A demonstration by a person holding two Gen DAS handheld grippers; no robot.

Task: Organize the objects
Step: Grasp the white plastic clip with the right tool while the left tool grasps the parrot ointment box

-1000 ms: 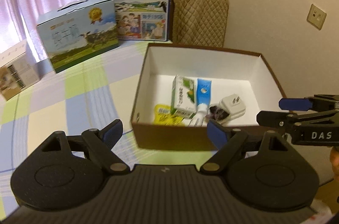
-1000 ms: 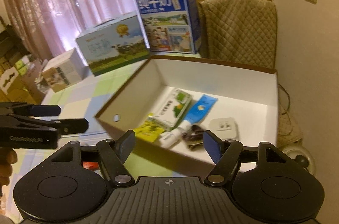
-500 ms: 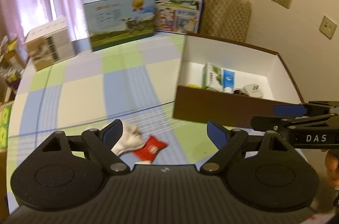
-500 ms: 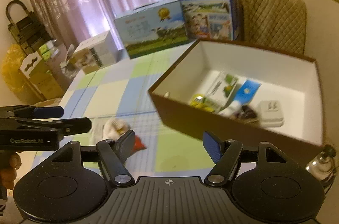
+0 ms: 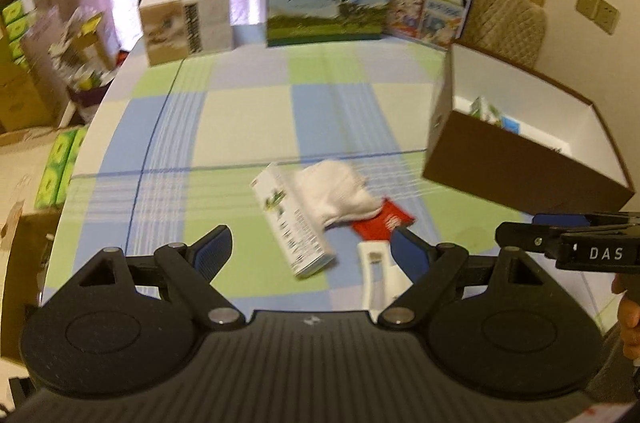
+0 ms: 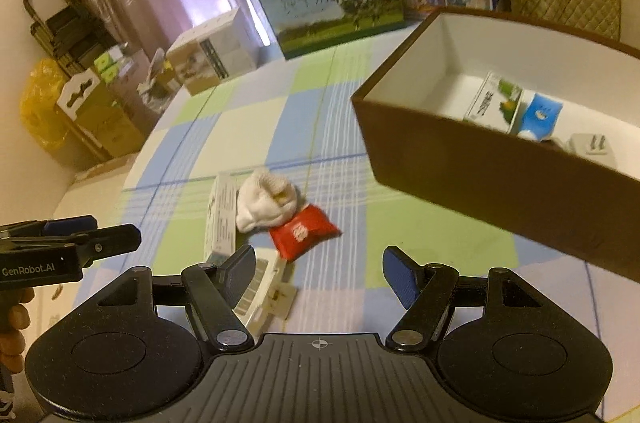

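— So where do the loose things lie now?
— On the checked tablecloth (image 5: 248, 111): a white carton (image 5: 294, 219) on its side, a white cloth bundle (image 5: 336, 193) touching it, a red packet (image 5: 382, 223) tucked under the cloth's edge, and a white clip-like piece (image 5: 374, 269) nearest the cameras.
— And the brown box (image 6: 500, 175)?
— Off to the right, already holding a carton, a blue tube and a plug.
— What changed?
— A second ago both cameras looked down into the box; they have swung back, so the pile now fills the view.
— Meaning?
— Probably one drop is done and the next pick begins.
— The tools?
— Left gripper (image 5: 312, 249) and right gripper (image 6: 320, 265) both spread wide, holding nothing.
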